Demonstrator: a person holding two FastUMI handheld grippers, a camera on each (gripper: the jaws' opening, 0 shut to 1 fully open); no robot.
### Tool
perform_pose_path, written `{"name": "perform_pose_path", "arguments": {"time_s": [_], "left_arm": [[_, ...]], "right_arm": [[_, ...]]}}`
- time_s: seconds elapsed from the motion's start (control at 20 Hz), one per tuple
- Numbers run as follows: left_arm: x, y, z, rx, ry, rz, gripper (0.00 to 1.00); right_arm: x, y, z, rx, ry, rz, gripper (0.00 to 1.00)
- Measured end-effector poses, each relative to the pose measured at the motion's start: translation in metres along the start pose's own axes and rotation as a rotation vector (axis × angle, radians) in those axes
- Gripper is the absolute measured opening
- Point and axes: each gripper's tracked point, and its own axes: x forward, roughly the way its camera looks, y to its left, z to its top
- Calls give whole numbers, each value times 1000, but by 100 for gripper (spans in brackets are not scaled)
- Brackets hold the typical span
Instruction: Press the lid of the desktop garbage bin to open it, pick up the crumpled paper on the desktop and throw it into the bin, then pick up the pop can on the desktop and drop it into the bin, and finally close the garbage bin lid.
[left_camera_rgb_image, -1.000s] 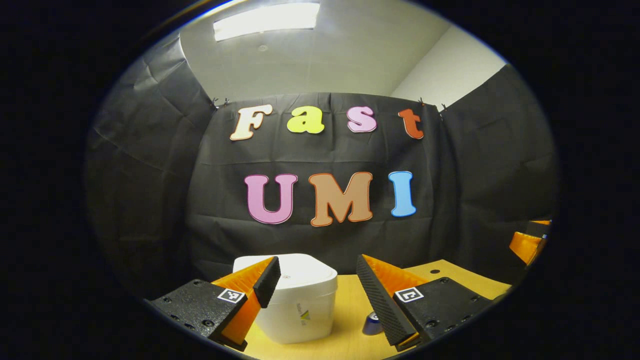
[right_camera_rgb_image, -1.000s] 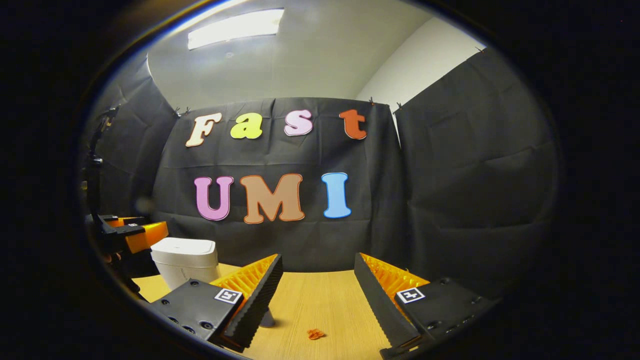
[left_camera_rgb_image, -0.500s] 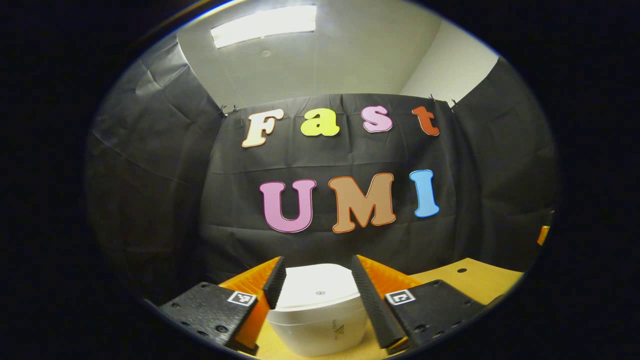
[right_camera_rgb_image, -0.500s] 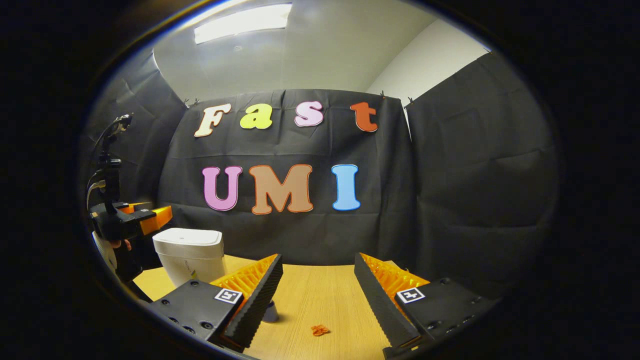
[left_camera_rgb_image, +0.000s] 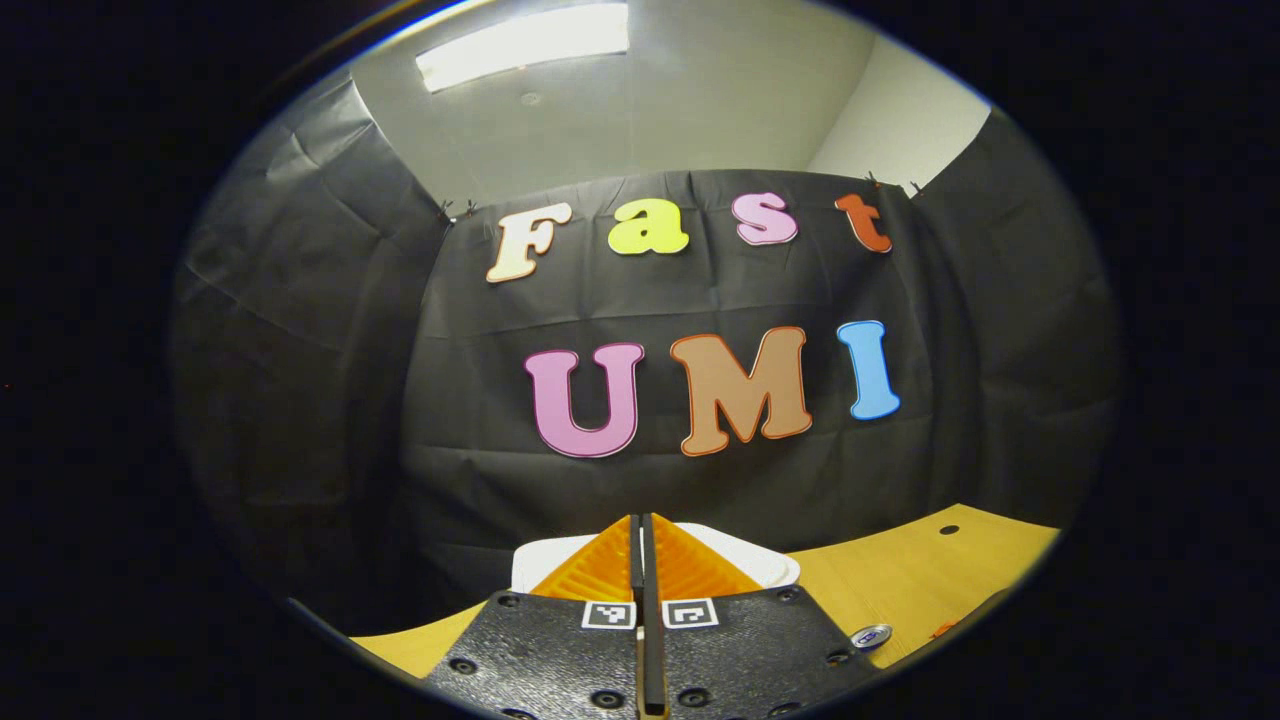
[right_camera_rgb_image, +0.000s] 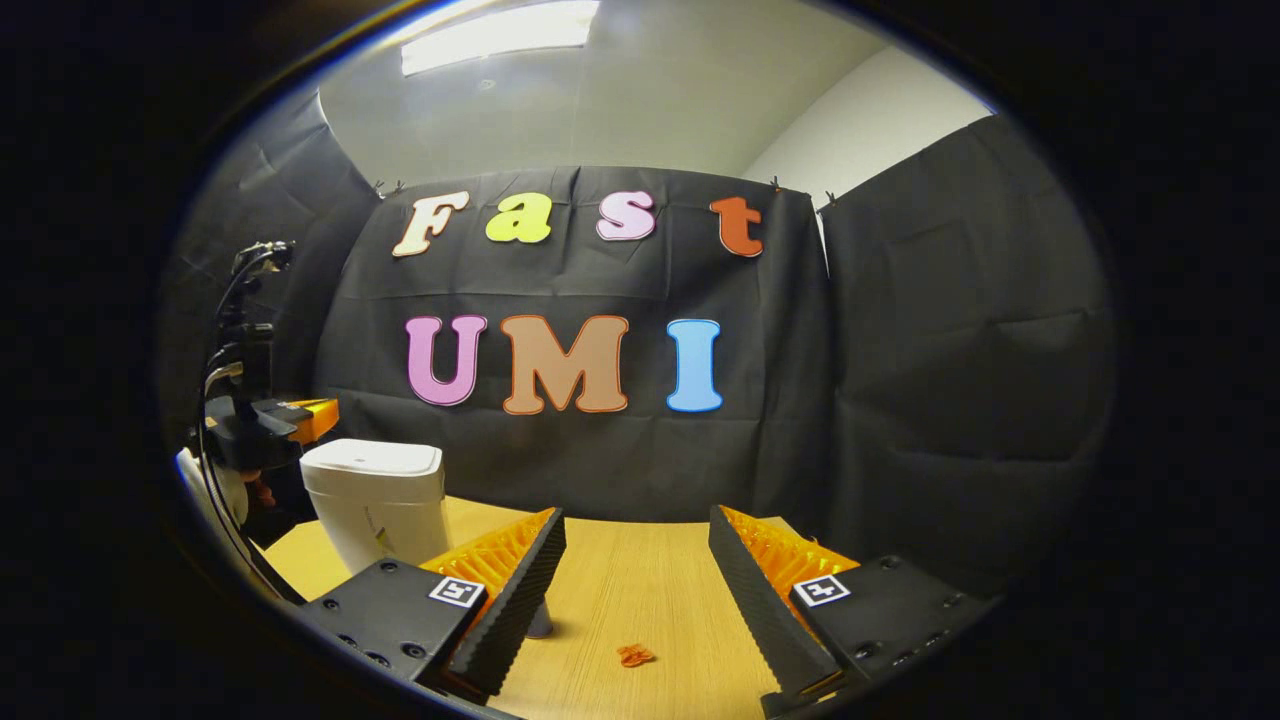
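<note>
- Left gripper view: the left gripper (left_camera_rgb_image: 640, 530) has its 2 fingers pressed flat together with nothing between them, and they sit in front of the white garbage bin (left_camera_rgb_image: 770, 567), so the middle of its lid is hidden and just the 2 rounded corners show.
- Whether the fingertips touch the lid cannot be told from here.
- Low on the right, the top of the pop can (left_camera_rgb_image: 871, 636) shows as a small round metal end standing on the wooden table (left_camera_rgb_image: 920, 575); its body is cut off by the picture edge and its print cannot be read.
- Just beside the can, a tiny orange scrap (left_camera_rgb_image: 943, 629) is too small to make out.
- Right gripper view: the right gripper (right_camera_rgb_image: 635, 540) has its 2 fingers spread wide and empty, low over the table.
- The bin (right_camera_rgb_image: 376, 497) stands at the far left of the table, white with rounded corners, lid lying flat; a small mark on its front is too blurred to read.
- The left gripper (right_camera_rgb_image: 318, 418) is above the bin's left rear edge, its finger state unclear at this distance; a hand (right_camera_rgb_image: 262, 492) below it is mostly in shadow.
- The can (right_camera_rgb_image: 540, 622) is largely hidden behind the right gripper's left finger.
- A small orange crumpled piece (right_camera_rgb_image: 634, 656) lies on the table between the fingers.
</note>
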Motion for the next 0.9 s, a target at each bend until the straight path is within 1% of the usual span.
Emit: {"name": "perform_pose_path", "arguments": {"time_s": [0.15, 0.3, 0.35, 0.45, 0.5, 0.55, 0.65, 0.7, 0.8, 0.9], "left_arm": [[8, -1, -32, -25, 78, -5, 0], [5, -2, -57, -41, 158, -5, 0], [6, -2, -49, -38, 119, -9, 0], [6, 0, -53, -47, 135, 3, 0], [6, 1, -49, -82, 97, 13, 0], [3, 0, -51, -97, 99, 20, 0], [5, 2, -56, -52, 107, 25, 0], [6, 1, -55, -50, 101, 29, 0], [5, 0, -54, -87, 105, 25, 0], [5, 0, -55, -100, 108, 8, 0]], "right_arm": [[4, -3, -1, 0, 3, -10, 96], [7, -4, -5, 13, 11, -18, 96], [8, -5, -4, 16, 11, -20, 96], [10, -5, -4, 18, 7, -22, 96], [11, -5, -5, 19, 9, -23, 96], [13, -6, -7, 22, 12, -26, 96], [14, -8, -8, 31, 18, -27, 96], [15, -8, -10, 37, 21, -26, 96], [15, -6, -12, 42, 26, -22, 96], [15, -5, -16, 39, 34, -17, 96]]}}
